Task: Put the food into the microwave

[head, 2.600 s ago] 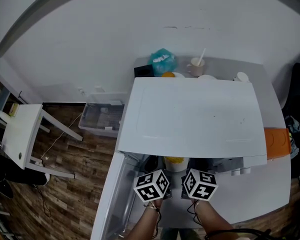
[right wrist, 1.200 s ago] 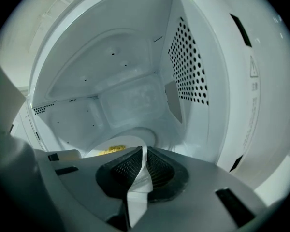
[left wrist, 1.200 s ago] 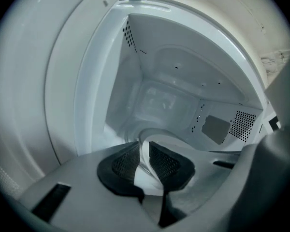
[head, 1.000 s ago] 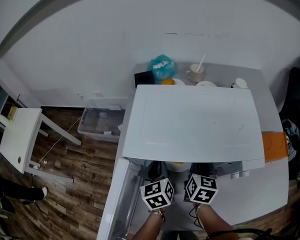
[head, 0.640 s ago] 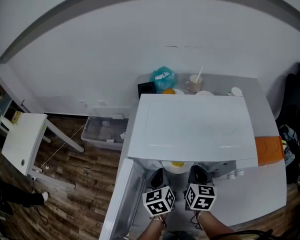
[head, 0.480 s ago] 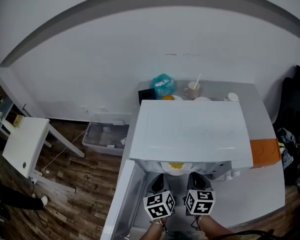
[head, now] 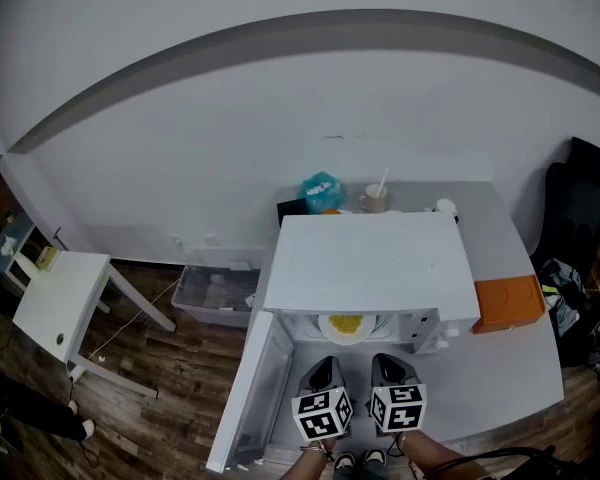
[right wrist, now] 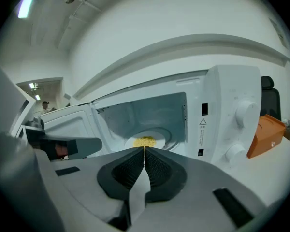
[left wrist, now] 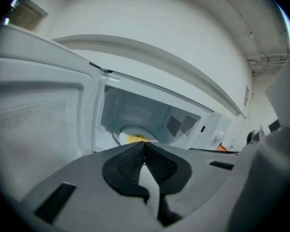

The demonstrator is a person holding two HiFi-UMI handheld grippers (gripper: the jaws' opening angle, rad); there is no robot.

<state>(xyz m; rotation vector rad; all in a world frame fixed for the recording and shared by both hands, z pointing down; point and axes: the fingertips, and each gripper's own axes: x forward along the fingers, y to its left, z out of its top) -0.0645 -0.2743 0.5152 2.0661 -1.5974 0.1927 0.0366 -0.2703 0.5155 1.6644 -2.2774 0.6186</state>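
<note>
The white microwave oven (head: 370, 263) stands on a grey counter (head: 500, 373) with its door (head: 248, 388) swung fully open to the left. The yellow food (head: 346, 322) lies on a white round plate (head: 327, 328) inside the cavity.

The left gripper (head: 324, 366) and right gripper (head: 388, 360) are side by side just in front of the opening. On each, the jaws are pressed together with nothing between them.

Only the right gripper view shows the control panel: two white knobs (right wrist: 244, 111) and a triangular warning label (right wrist: 203, 122) whose print is too small to read. No brand name is legible. An orange box (head: 508, 303) sits just beside the oven. Only the head view shows a teal bag (head: 322, 190) and a white cup (head: 375, 200) behind the oven.
</note>
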